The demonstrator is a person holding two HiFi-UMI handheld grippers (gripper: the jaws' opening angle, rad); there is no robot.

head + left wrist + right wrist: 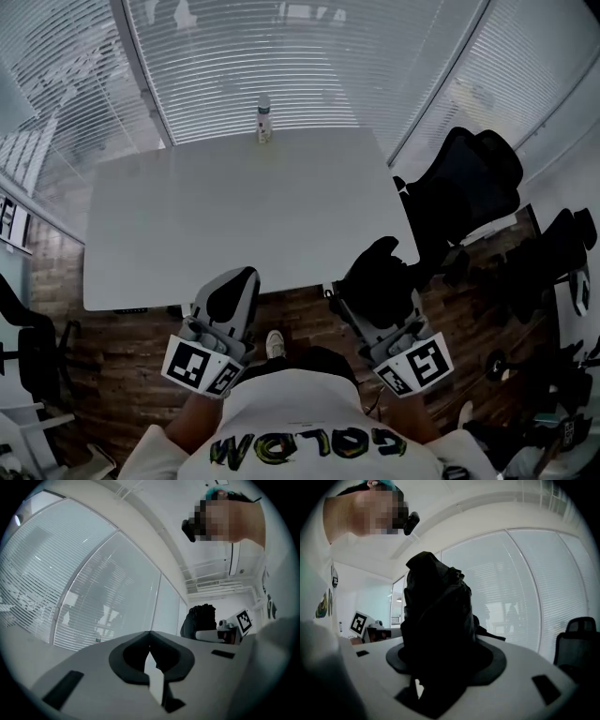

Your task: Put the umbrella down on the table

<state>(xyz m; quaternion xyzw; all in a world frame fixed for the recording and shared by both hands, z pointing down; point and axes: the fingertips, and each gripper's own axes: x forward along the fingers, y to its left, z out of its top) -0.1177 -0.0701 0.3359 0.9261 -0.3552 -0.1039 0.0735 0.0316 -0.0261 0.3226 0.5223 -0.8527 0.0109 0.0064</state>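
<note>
The person stands at the near edge of the white bench with both tools held out level in front. The right gripper has its jaws clamped on the folded black umbrella. The bundle fills the space between the jaws and bulges out beyond their tips, so the jaws stand wide around its bulk, which looks like a firm enough hold for carrying soft, loose fabric. Ahead of those jaws lies open bench top, and the umbrella seems to hang just at the near edge rather than resting on it, so I'd say the setting-down is yet to come. The left gripper has its jaws pressed together with nothing between them, and it rides alongside, probably just kept clear. Far beyond both sets of jaws, a small bottle stands at the far edge, well out of the way.
</note>
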